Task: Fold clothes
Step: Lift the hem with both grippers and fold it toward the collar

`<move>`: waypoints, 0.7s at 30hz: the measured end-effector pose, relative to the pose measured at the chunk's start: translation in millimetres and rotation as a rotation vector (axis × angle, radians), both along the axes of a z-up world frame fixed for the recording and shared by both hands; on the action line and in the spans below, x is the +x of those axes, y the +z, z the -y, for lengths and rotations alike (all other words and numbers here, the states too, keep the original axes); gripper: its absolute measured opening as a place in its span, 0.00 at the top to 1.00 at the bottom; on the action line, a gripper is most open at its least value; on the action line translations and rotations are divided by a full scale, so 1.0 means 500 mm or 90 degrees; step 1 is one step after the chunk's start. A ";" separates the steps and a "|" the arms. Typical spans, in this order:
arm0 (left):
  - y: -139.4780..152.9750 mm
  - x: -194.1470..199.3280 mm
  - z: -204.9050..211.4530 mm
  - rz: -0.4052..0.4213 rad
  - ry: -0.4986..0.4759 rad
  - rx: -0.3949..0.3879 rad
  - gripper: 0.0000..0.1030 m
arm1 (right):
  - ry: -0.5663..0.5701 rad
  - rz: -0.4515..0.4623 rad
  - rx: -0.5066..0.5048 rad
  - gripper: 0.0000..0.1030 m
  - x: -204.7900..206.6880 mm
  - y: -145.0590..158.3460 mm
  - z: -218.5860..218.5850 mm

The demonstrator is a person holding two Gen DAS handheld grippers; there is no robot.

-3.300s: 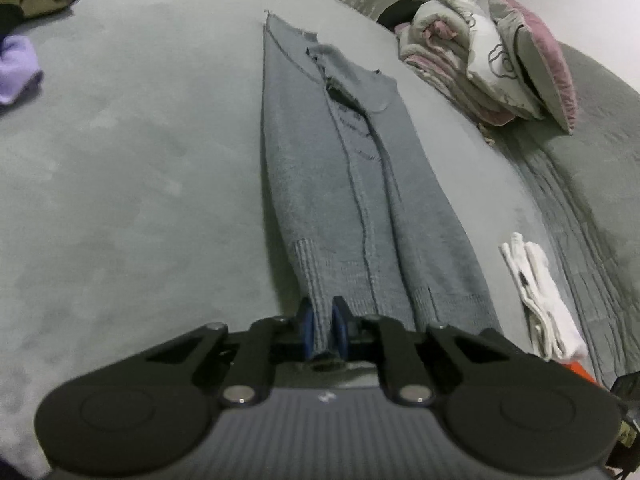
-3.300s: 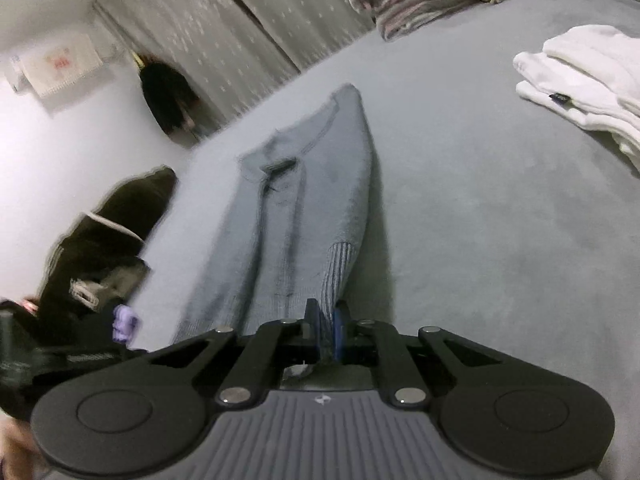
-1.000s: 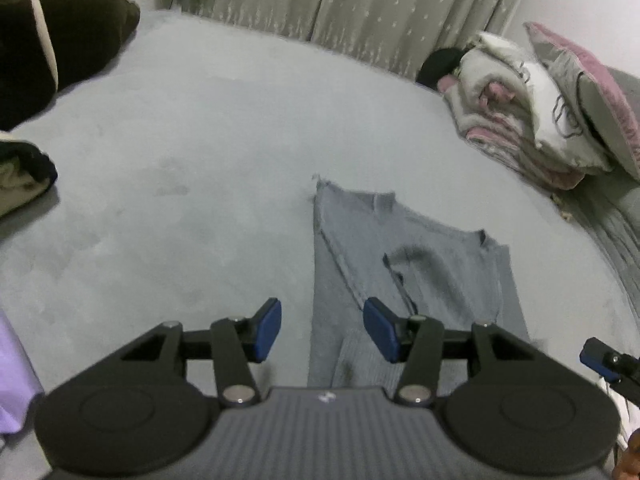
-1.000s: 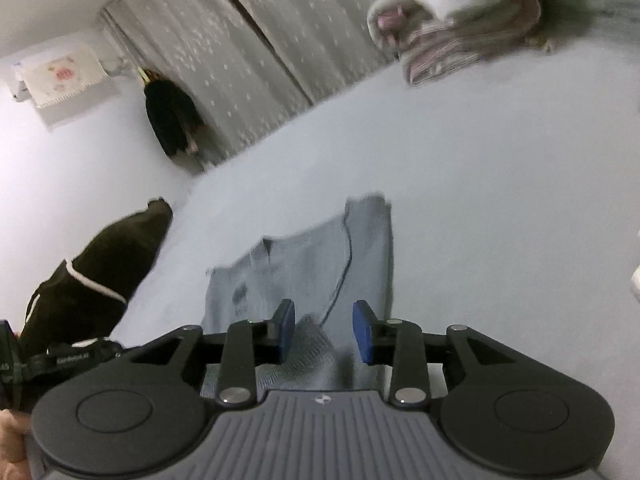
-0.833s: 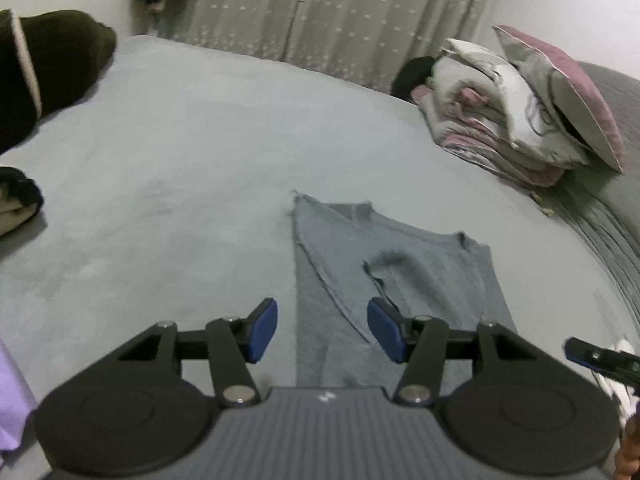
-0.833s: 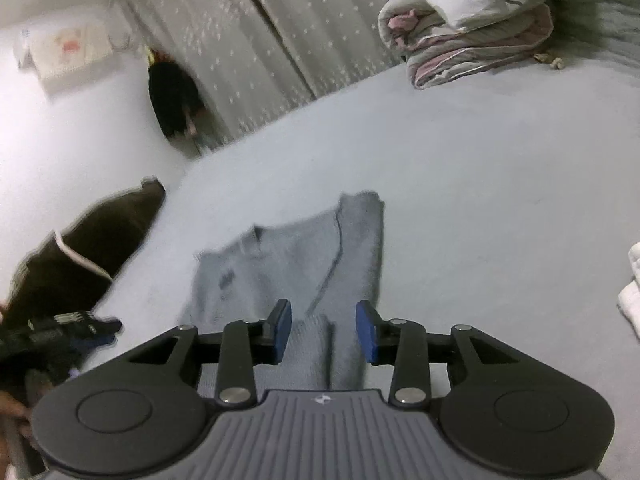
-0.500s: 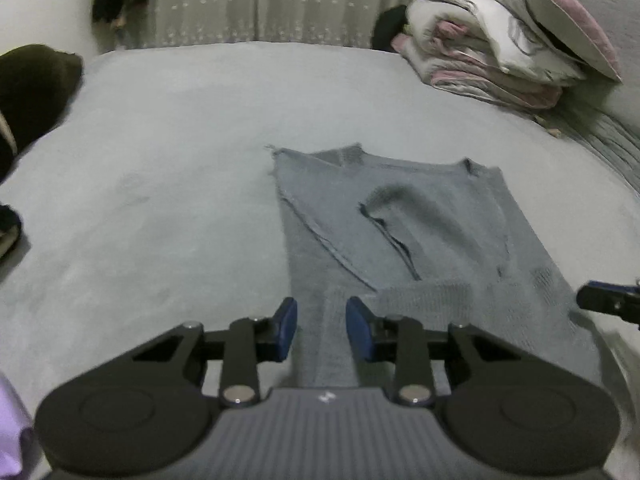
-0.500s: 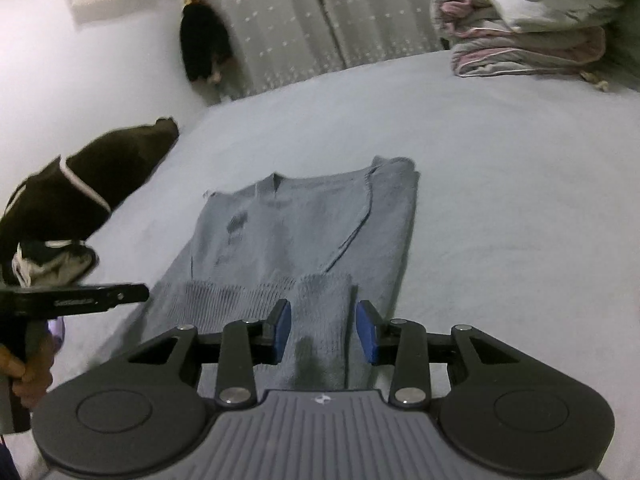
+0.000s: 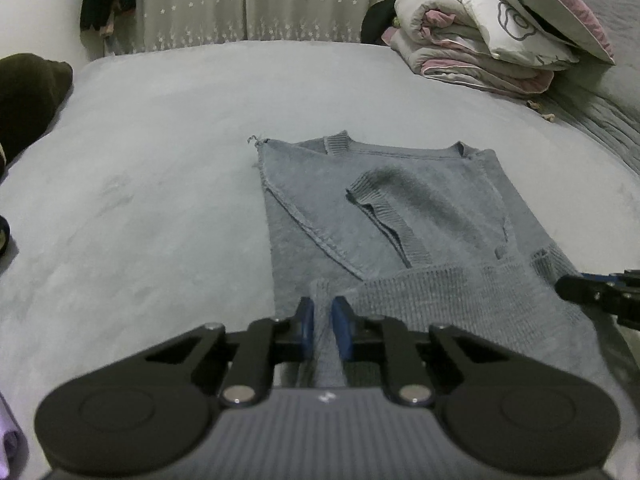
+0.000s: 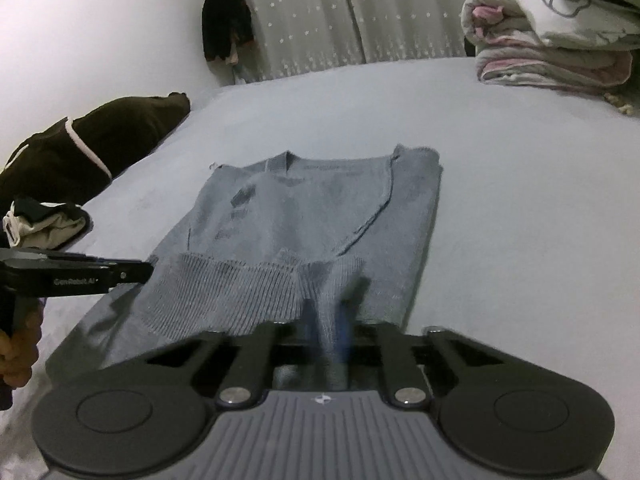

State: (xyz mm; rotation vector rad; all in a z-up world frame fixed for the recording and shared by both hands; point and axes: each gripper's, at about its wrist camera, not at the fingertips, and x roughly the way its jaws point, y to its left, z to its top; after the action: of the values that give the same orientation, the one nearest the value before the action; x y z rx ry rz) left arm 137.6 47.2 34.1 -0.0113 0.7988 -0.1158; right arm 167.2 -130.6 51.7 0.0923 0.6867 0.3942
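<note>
A grey knit sweater (image 9: pixel 400 208) lies on the grey bed, its ribbed hem doubled back over the body toward me. My left gripper (image 9: pixel 323 320) is at the hem's left end, jaws closing, with a ridge of the knit pinched between the blue pads. My right gripper (image 10: pixel 327 320) is at the hem's right end on the sweater (image 10: pixel 312 208), jaws closing too and blurred, with fabric between the pads. Each view shows the other gripper at its edge: the right gripper (image 9: pixel 592 292) and the left gripper (image 10: pixel 80 274), held by a hand (image 10: pixel 16 344).
Folded quilts and a pillow (image 9: pixel 480 52) are stacked at the far right of the bed (image 9: pixel 160 160). A dark garment pile (image 10: pixel 80 140) lies at the left edge, a purple cloth (image 9: pixel 8 440) near the left corner. Curtains (image 9: pixel 240 0) hang behind.
Both grippers came down onto the near ribbed hem, rolled level, and their jaws went from wide apart to pinching the knit.
</note>
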 end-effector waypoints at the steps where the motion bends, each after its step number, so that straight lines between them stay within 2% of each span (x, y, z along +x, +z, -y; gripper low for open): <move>1: 0.002 -0.001 0.000 0.000 0.004 0.002 0.89 | -0.003 0.004 -0.001 0.90 -0.002 0.003 0.000; 7: 0.017 -0.006 -0.010 0.008 0.032 -0.016 0.91 | -0.010 0.027 -0.005 0.90 -0.009 0.020 -0.007; 10: 0.029 -0.007 -0.012 0.018 0.054 0.000 0.94 | -0.008 0.039 -0.020 0.90 -0.011 0.026 -0.012; 14: 0.032 -0.003 -0.017 0.016 0.051 -0.026 0.95 | -0.008 0.045 -0.032 0.90 -0.006 0.028 -0.013; 17: 0.031 -0.001 -0.022 0.004 0.046 -0.046 0.90 | -0.013 0.035 -0.039 0.90 -0.001 0.021 -0.011; 21: 0.028 0.000 -0.033 -0.002 0.050 -0.064 0.90 | -0.034 0.026 -0.044 0.90 0.004 0.012 -0.004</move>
State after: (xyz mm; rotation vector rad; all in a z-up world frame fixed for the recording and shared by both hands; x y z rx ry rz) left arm 137.4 63.8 48.3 -0.1372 0.7946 -0.0812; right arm 169.1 -128.4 57.9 0.0372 0.6556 0.3209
